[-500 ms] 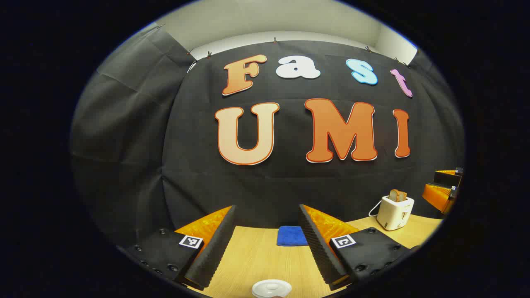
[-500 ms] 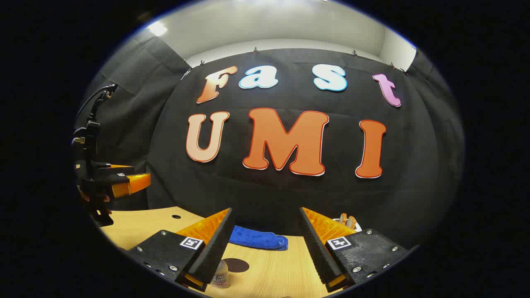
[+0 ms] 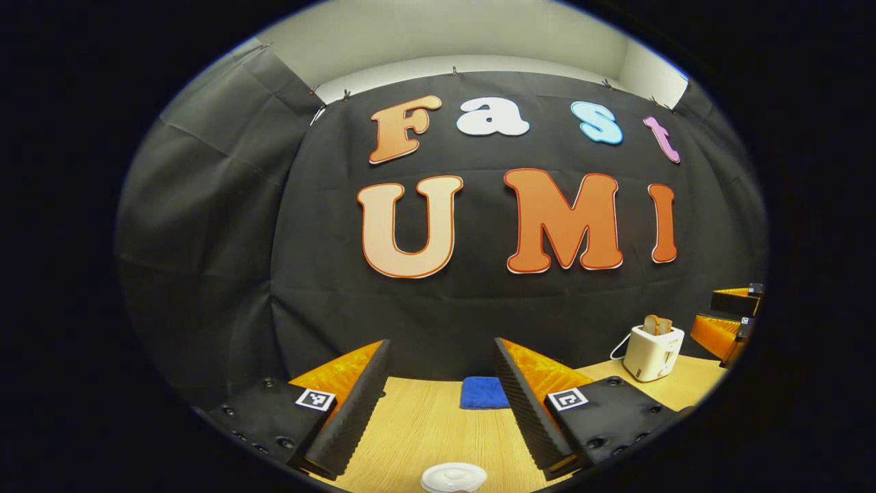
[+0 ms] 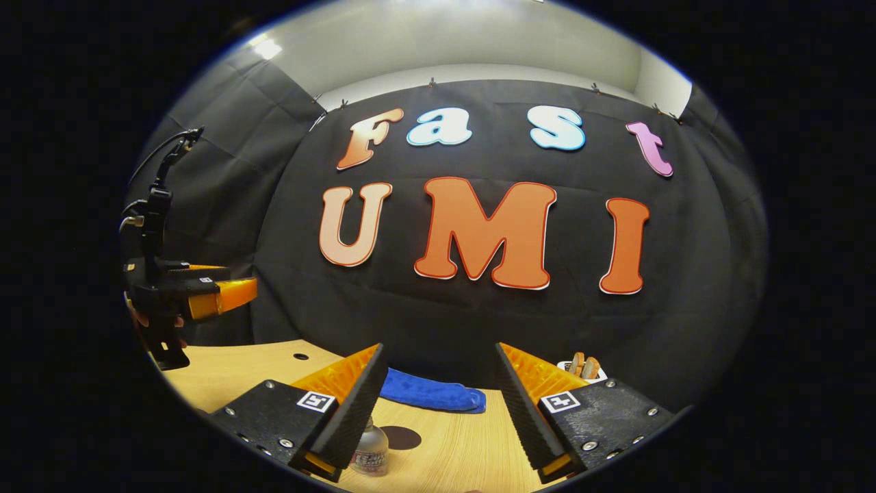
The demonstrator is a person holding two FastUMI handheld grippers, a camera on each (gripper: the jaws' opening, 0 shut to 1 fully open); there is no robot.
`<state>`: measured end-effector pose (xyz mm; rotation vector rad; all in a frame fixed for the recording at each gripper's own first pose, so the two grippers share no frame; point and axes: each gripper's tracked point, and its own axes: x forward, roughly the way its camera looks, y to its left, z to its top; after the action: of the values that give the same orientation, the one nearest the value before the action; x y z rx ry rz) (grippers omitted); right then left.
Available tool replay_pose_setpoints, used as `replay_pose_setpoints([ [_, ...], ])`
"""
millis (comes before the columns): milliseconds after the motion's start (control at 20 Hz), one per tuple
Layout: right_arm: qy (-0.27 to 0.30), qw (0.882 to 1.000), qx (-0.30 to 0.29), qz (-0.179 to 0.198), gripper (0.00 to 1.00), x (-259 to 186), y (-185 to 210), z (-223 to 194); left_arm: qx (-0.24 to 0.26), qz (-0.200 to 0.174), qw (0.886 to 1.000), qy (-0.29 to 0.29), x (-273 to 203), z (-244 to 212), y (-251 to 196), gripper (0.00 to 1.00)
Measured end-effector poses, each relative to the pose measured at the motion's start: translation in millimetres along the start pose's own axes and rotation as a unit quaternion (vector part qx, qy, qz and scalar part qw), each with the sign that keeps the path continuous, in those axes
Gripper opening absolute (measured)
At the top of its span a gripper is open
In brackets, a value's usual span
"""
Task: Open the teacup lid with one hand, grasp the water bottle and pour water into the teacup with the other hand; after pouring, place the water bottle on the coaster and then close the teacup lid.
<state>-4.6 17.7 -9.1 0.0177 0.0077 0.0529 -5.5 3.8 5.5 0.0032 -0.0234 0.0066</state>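
- The left gripper [image 3: 438,404] is wide open and holds nothing. The white teacup lid [image 3: 454,476] sits on the table [image 3: 424,424], low between its fingers.
- The right gripper [image 4: 438,411] is wide open too. The water bottle [image 4: 369,452] stands by its left finger, next to the dark coaster [image 4: 401,437].

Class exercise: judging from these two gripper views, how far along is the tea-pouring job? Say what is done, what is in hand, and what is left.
Done: nothing. The teacup lid sits white and untouched at the bottom of the left gripper view.

In hand: both claws hang open and empty above the table: the left claw over the lid, the right claw near the water bottle.

Left: lifting the lid, pouring, setting the bottle on the dark coaster, closing the lid.
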Motion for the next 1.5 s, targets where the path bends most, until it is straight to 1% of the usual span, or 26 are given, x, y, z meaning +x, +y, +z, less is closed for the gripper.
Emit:
replay_pose_setpoints([
  [400,0.002,1.000,0.000,-0.010,0.94,3,-6,-6,0.016,0.006,1.000,0.008,0,-7,-1,1.00],
  [650,0.006,1.000,0.002,-0.009,0.94,-1,-6,-14,0.023,-0.003,0.999,0.025,-2,-26,-5,1.00],
  [700,0.009,1.000,0.003,-0.006,0.93,-1,-5,-17,0.028,-0.003,0.999,0.030,-3,-30,-3,0.97],
  [750,0.012,1.000,0.004,-0.004,0.93,-1,-3,-21,0.032,-0.003,0.999,0.035,-4,-36,-3,0.97],
  [800,0.016,1.000,0.005,-0.002,0.94,-2,-2,-25,0.032,-0.004,0.999,0.041,-4,-40,-2,0.94],
  [1000,0.039,0.999,0.009,0.019,0.94,-3,13,-49,0.033,-0.004,0.997,0.068,-5,-63,0,1.00],
  [1100,0.051,0.998,0.006,0.032,0.94,-5,22,-63,0.033,-0.004,0.996,0.078,-6,-74,1,1.00],
  [1200,0.066,0.997,0.003,0.046,0.93,-7,33,-78,0.036,-0.006,0.996,0.088,-7,-84,1,0.94],
  [1250,0.073,0.996,0.003,0.053,0.94,-7,39,-84,0.038,-0.006,0.995,0.092,-8,-90,2,0.94],
  [1400,0.094,0.993,0.004,0.069,0.94,-7,53,-103,0.042,-0.012,0.993,0.108,-9,-105,0,1.00],
  [1450,0.101,0.992,0.004,0.075,0.94,-8,57,-111,0.041,-0.014,0.993,0.112,-9,-111,-1,0.97],
  [1500,0.109,0.991,0.006,0.083,0.94,-8,62,-117,0.038,-0.020,0.992,0.120,-10,-119,-4,0.97],
])
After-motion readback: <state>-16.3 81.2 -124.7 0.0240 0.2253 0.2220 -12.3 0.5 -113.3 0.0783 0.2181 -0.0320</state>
